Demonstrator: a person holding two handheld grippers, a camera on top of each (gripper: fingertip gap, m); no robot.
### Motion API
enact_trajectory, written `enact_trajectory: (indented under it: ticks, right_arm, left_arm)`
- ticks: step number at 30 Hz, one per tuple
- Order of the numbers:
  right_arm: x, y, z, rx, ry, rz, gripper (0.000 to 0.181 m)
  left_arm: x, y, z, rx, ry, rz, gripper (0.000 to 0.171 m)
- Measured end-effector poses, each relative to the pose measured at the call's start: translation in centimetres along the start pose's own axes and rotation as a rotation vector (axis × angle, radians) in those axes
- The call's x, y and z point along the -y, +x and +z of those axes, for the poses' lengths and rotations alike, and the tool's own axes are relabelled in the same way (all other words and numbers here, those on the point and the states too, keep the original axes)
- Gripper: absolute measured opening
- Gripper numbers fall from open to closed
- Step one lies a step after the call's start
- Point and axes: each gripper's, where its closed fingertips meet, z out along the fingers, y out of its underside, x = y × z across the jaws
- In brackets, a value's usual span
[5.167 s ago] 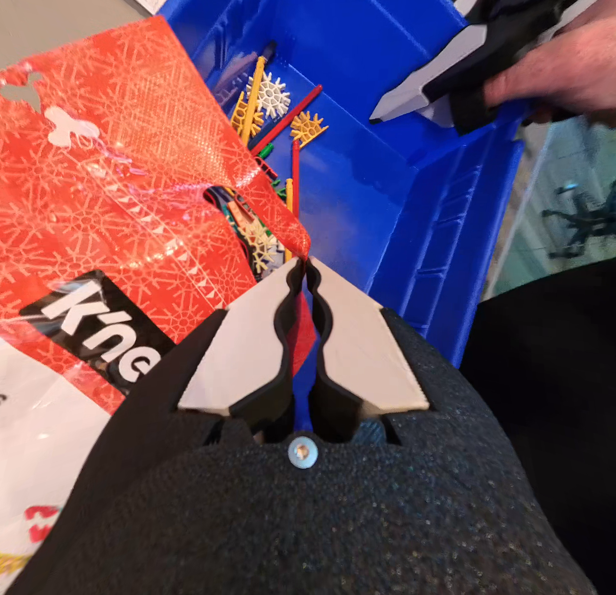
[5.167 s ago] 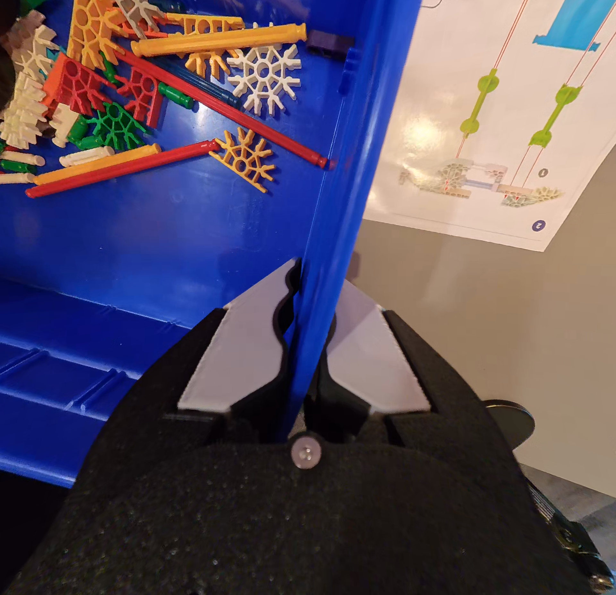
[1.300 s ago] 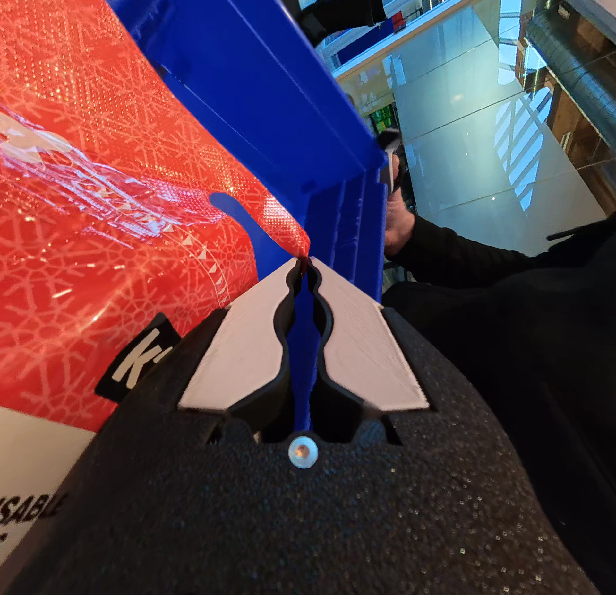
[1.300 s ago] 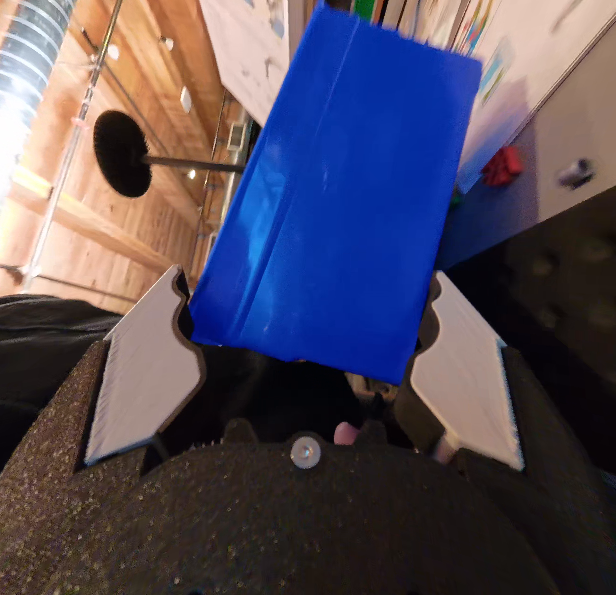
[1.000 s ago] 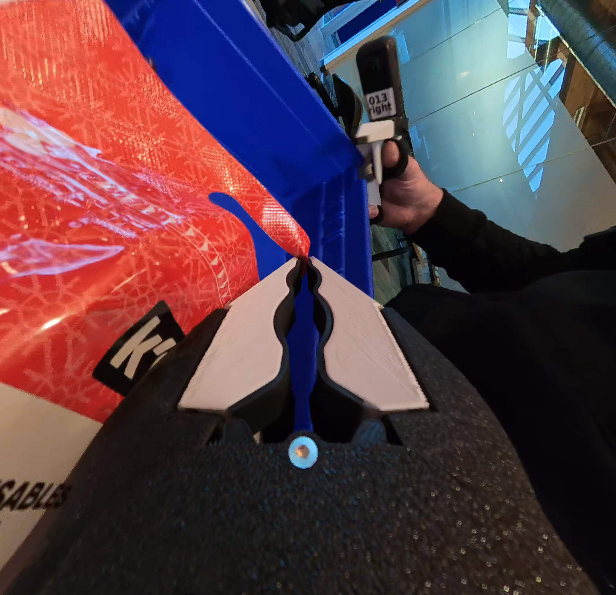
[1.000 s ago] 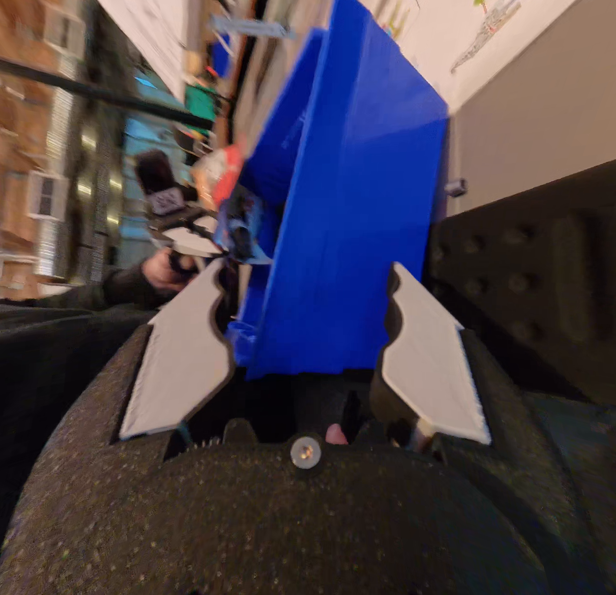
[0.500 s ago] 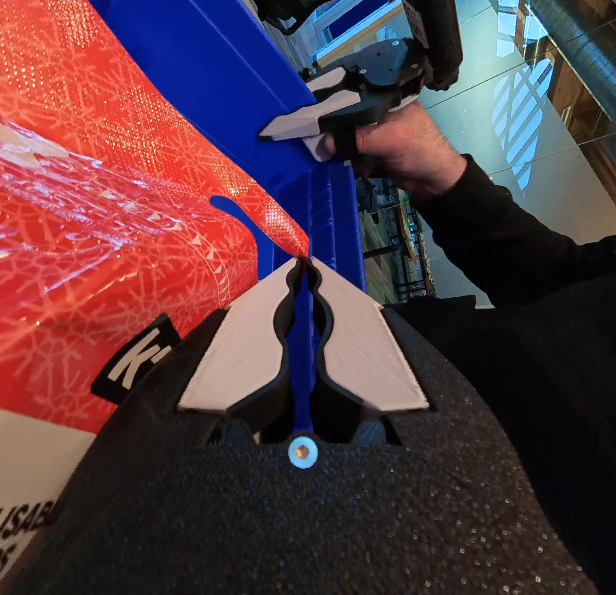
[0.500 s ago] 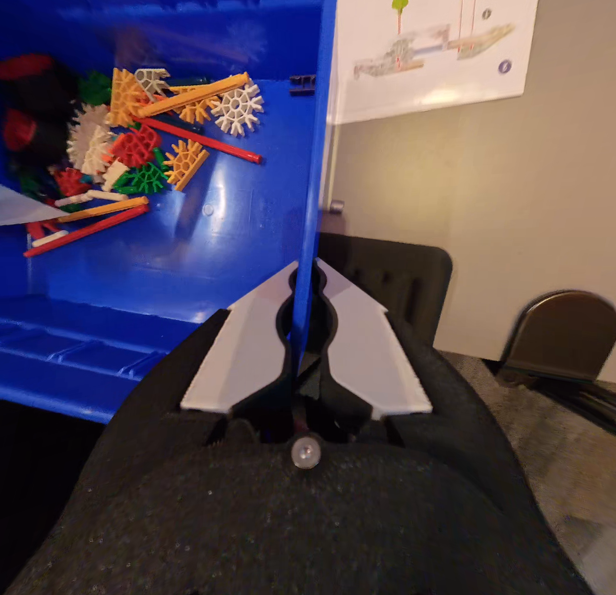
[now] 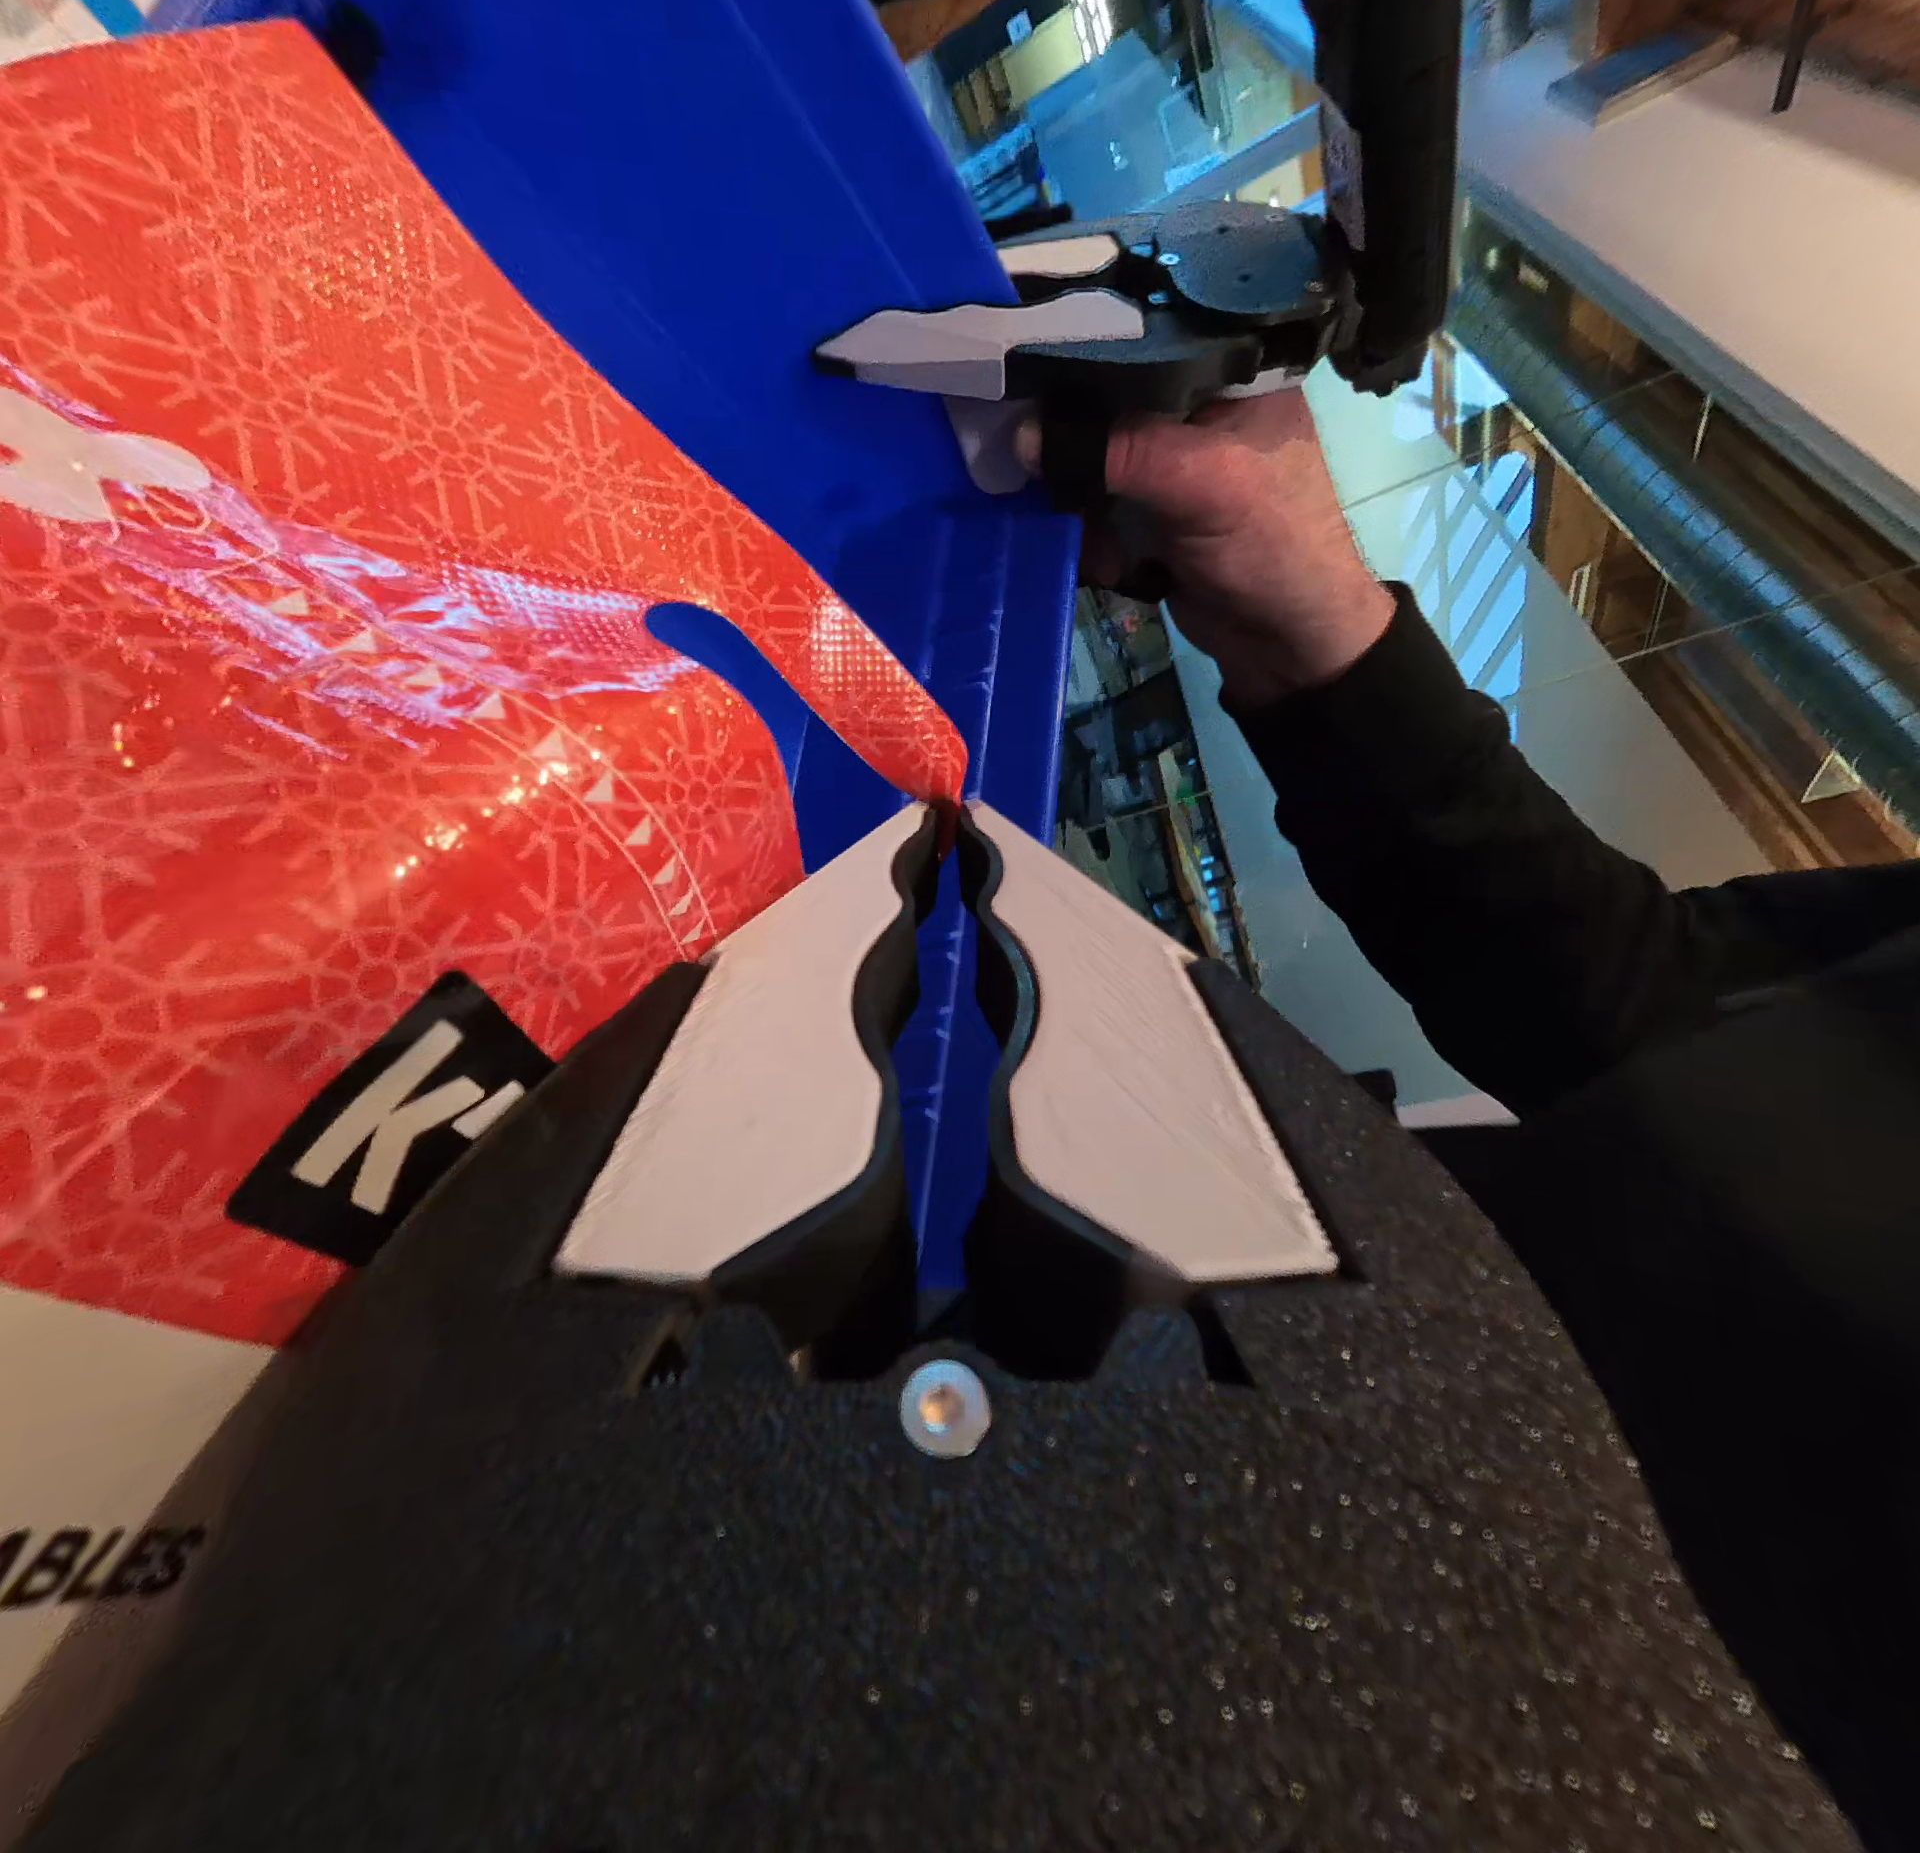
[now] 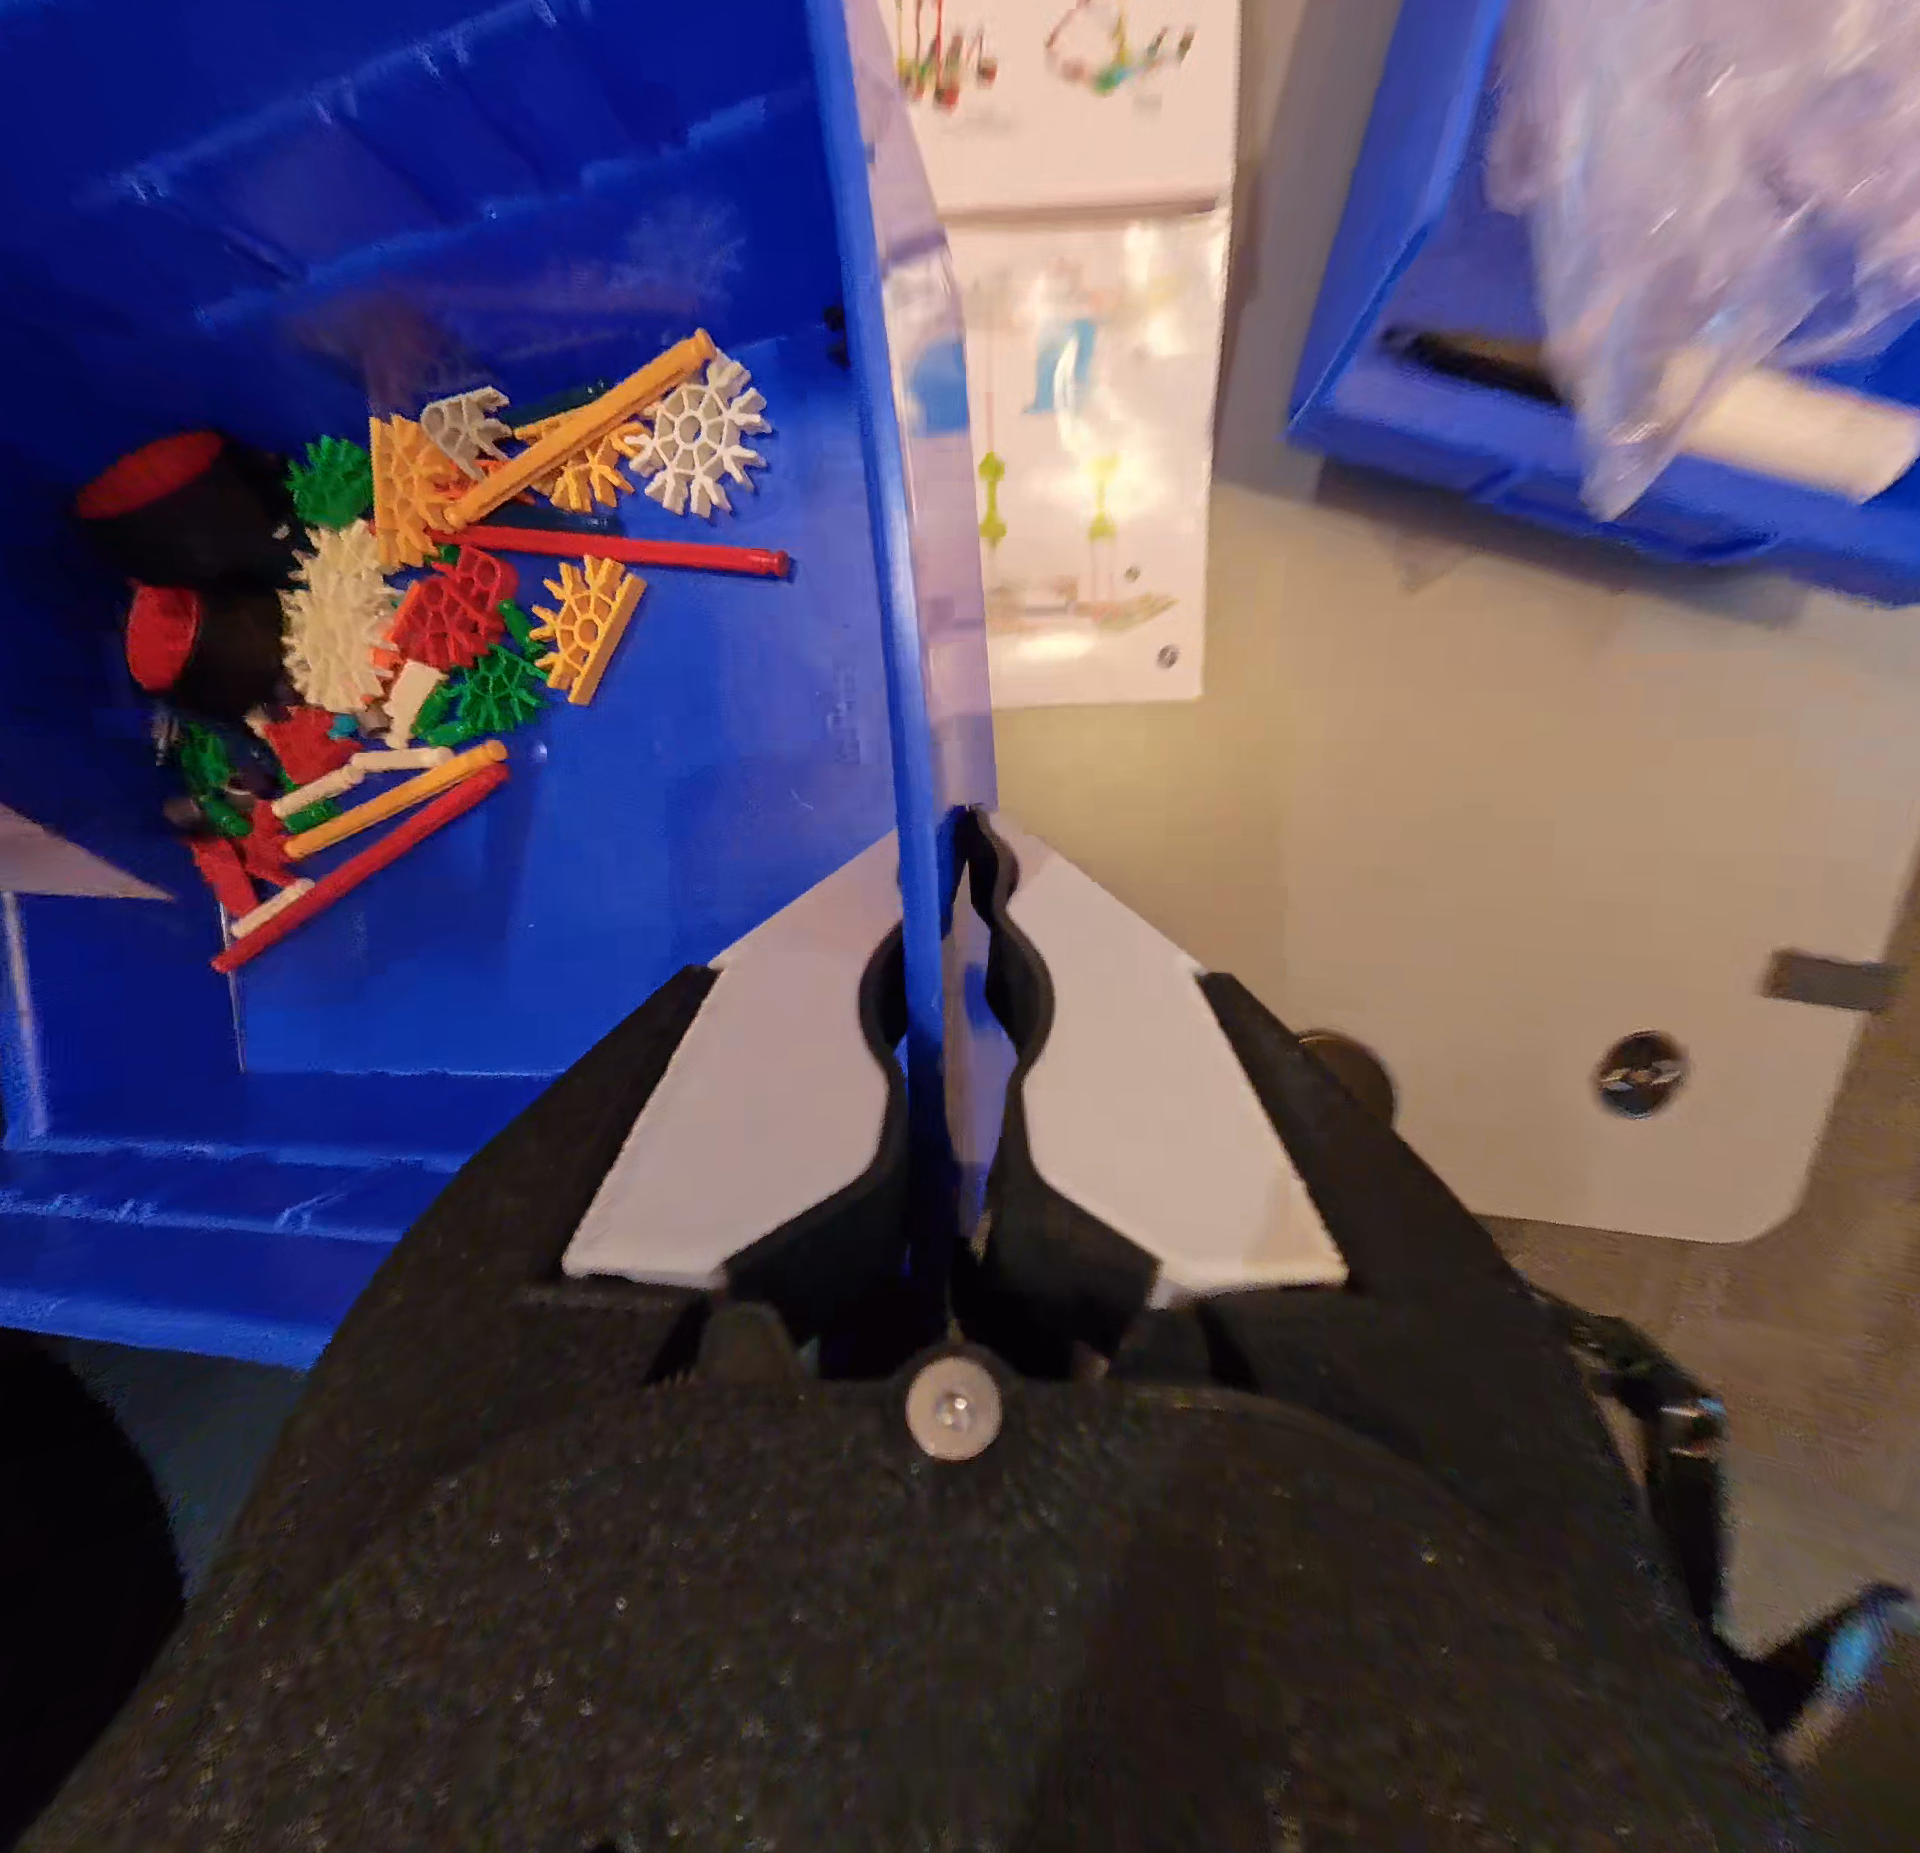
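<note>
Jaws clamped: left gripper (image 9: pixel 948 816) pinches red bag (image 9: pixel 343 598), right gripper (image 10: pixel 951 827) grips blue bin (image 10: pixel 623 868) wall; tilting could spill toy pieces (image 10: pixel 457 598).

I count two blue bins: the one with loose parts (image 10: pixel 644 868) and a second bin (image 10: pixel 1455 369) farther off on the table, plus one red plastic bag (image 9: pixel 312 660). Inside the first bin I count two long red rods (image 10: pixel 623 553), two long yellow rods (image 10: pixel 582 427), two black wheels with red hubs (image 10: pixel 208 650) and one white snowflake connector (image 10: pixel 698 439); the remaining small connectors overlap too closely for a firm count. Two printed instruction sheets (image 10: pixel 1091 453) lie on the table, and two grippers are present: my left gripper (image 9: pixel 948 816) and my right gripper (image 10: pixel 961 827).
</note>
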Motion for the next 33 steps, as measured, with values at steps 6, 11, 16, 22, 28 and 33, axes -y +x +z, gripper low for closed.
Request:
enact_trajectory:
  ticks: [6, 11, 16, 22, 28, 33]
  right_arm:
    - [6.2, 1.5, -4.0, -0.107, 0.029, -0.150, 0.001]
    - [10.3, 2.2, -6.3, -0.158, 0.034, -0.234, 0.000]
    - [11.8, 1.9, -6.4, -0.154, 0.026, -0.255, 0.001]
    - [13.8, 1.2, -7.0, -0.153, 0.031, -0.263, 0.002]
    - [15.7, 1.2, -8.2, -0.189, 0.023, -0.308, 0.002]
    - [16.8, 0.6, -8.5, -0.207, 0.014, -0.359, 0.002]
  left_arm:
    - [2.7, 1.2, 0.7, -0.029, 0.102, 0.005, 0.000]
    - [4.7, 2.0, 1.5, -0.070, 0.194, -0.010, 0.000]
    - [5.9, 1.2, 1.5, -0.064, 0.266, -0.051, 0.000]
    - [6.4, 0.8, 1.6, -0.083, 0.338, -0.082, 0.000]
    - [7.7, 1.2, 2.1, -0.119, 0.396, -0.113, 0.000]
    - [8.3, 0.9, 2.0, -0.120, 0.423, -0.135, 0.000]
